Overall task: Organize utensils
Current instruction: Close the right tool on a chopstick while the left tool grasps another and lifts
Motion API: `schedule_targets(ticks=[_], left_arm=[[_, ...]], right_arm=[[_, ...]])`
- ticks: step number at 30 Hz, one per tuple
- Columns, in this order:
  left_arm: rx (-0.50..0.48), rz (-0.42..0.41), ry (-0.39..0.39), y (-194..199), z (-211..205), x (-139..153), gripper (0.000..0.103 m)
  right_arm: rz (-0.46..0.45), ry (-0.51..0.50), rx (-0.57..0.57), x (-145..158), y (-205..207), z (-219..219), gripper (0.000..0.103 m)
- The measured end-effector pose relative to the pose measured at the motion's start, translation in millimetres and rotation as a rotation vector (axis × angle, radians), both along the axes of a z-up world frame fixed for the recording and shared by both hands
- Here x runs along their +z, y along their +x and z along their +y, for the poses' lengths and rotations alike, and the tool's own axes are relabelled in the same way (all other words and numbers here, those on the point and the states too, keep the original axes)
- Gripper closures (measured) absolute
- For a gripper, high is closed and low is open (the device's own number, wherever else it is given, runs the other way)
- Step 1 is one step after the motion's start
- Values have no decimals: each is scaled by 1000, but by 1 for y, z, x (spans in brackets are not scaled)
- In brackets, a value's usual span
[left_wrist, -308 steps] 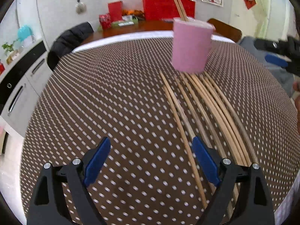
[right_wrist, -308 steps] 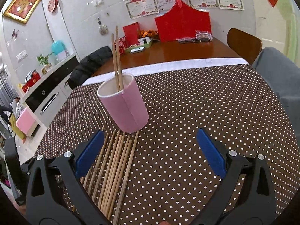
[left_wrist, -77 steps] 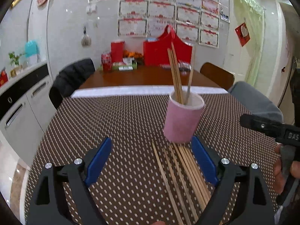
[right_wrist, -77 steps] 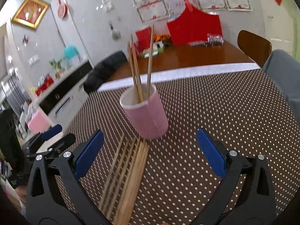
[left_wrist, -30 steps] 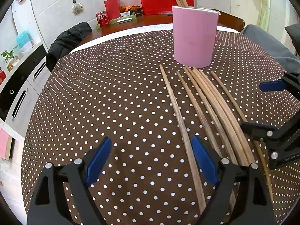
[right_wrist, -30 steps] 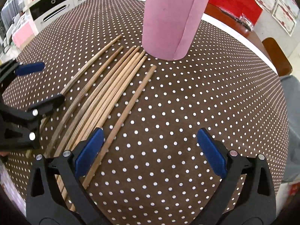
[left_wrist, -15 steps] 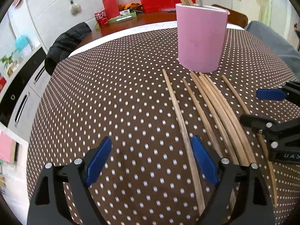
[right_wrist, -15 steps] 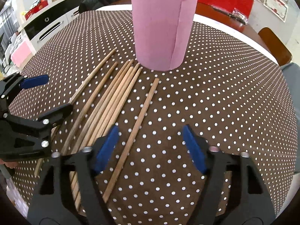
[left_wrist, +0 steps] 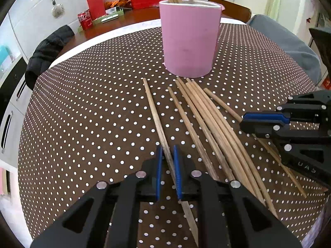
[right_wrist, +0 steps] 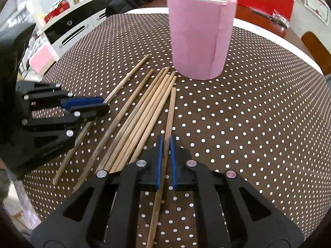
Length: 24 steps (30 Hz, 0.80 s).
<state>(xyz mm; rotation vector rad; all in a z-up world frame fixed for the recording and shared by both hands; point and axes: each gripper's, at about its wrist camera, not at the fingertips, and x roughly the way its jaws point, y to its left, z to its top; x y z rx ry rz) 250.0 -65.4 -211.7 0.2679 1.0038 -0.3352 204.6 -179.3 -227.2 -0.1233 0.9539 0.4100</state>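
A pink cup (left_wrist: 189,37) holding a few chopsticks stands upright on the dotted brown tablecloth (left_wrist: 86,111); it also shows in the right wrist view (right_wrist: 199,35). Several wooden chopsticks (left_wrist: 209,122) lie in front of it. My left gripper (left_wrist: 168,150) is shut on the leftmost chopstick (left_wrist: 154,107), which lies on the cloth. My right gripper (right_wrist: 165,142) is shut on the rightmost chopstick (right_wrist: 171,111), also lying on the cloth. Each gripper shows in the other's view: the right gripper (left_wrist: 260,121) and the left gripper (right_wrist: 91,106).
A wooden table (left_wrist: 128,18) with red boxes and a can stands behind. A chair with a black jacket (left_wrist: 47,47) is at the far left, cabinets (right_wrist: 70,31) beyond. The cloth's near edge (right_wrist: 31,202) is close to both grippers.
Both grippers were open half a second ago. Each has moved down and closed around a chopstick on the cloth, the left on the leftmost, the right on the rightmost.
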Motion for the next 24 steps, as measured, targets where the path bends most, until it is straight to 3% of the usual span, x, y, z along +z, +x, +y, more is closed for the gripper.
schedule_targets(ticks=[2, 6, 7, 8, 10, 17, 24], left_arm=[[16, -8, 22, 3, 0, 0, 80], [8, -17, 15, 4, 2, 0, 80], [6, -22, 11, 3, 2, -1, 82], [-3, -23, -4, 3, 3, -1, 92], [-3, -21, -28, -1, 5, -1, 96], [76, -76, -147, -14, 28, 11, 97], [146, -251, -275, -35, 45, 56, 97]], right_arm=[[-22, -41, 0, 0, -1, 6, 95], [-48, -104, 1, -1, -4, 17, 95], [-51, -114, 1, -1, -5, 19, 95], [-48, -110, 3, -1, -5, 19, 95], [-34, -63, 9, 0, -5, 17, 96], [-104, 113, 32, 28, -16, -7, 97], [-208, 304, 40, 55, -22, -26, 97]])
